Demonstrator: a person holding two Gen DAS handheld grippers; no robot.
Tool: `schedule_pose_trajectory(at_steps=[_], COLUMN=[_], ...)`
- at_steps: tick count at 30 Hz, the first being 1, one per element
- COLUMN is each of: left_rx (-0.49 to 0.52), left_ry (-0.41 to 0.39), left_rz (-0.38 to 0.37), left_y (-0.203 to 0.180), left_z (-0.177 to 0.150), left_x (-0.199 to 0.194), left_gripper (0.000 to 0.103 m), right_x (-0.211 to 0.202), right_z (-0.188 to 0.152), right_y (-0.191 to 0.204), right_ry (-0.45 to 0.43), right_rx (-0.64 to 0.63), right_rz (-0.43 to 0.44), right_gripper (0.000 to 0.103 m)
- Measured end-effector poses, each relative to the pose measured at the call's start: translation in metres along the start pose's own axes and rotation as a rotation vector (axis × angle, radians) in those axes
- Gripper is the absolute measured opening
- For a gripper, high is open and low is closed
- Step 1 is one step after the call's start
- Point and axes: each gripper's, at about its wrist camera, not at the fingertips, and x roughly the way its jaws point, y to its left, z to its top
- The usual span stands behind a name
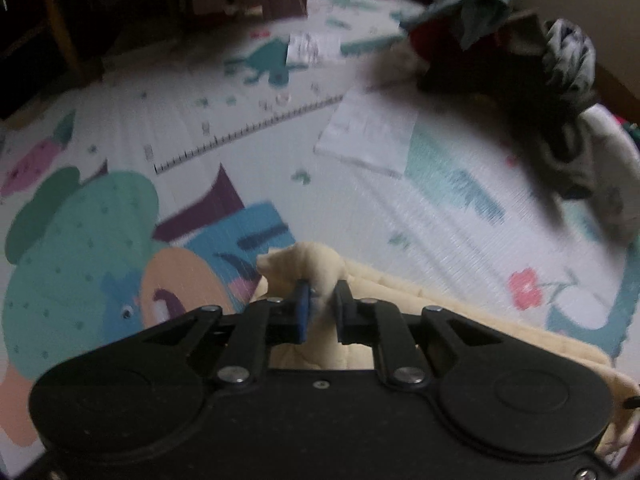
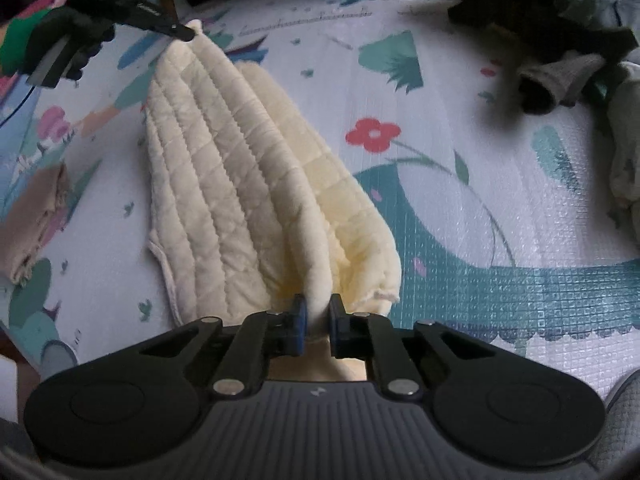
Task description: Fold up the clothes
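A cream quilted garment (image 2: 248,184) hangs stretched between my two grippers above a patterned play mat (image 2: 460,208). My right gripper (image 2: 318,312) is shut on its near end. My left gripper (image 1: 322,300) is shut on the other end (image 1: 304,264); it also shows in the right wrist view (image 2: 184,32), far left, pinching the garment's far corner. The cloth sags in folds between them, its lower edge near the mat.
A pile of dark and mixed clothes (image 1: 532,80) lies at the mat's far right, also in the right wrist view (image 2: 560,40). A folded white cloth (image 1: 368,132) and a smaller patterned one (image 1: 308,48) lie on the mat. A beige cloth (image 2: 32,216) lies at left.
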Motion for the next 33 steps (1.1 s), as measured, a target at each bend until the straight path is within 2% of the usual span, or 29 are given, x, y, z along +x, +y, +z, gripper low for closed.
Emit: schedule_pose_trajectory(at_steps=[7, 15, 22, 27, 33], left_rx=[0.000, -0.037, -0.046, -0.043, -0.005], left_ry=[-0.041, 0.007, 0.085, 0.114, 0.103], left_rz=[-0.013, 0.032, 0.096, 0.128, 0.158], left_y=[-0.013, -0.016, -0.015, -0.012, -0.019], left_z=[0.019, 0.024, 0.019, 0.011, 0.010], left_x=[-0.028, 0.018, 0.071, 0.089, 0.093], left_gripper=[0.011, 0.011, 0.011, 0.011, 0.011], right_x=[-0.005, 0.005, 0.020, 0.031, 0.039], right_z=[-0.003, -0.002, 0.000, 0.005, 0.007], right_y=[-0.017, -0.042, -0.055, -0.063, -0.064], right_ry=[-0.011, -0.017, -0.022, -0.004, 0.015], right_rx=[0.097, 0.216, 0.287, 0.312, 0.325], right_rz=[-0.016, -0.035, -0.041, -0.037, -0.037], right_gripper=[0.013, 0.013, 0.013, 0.013, 0.014])
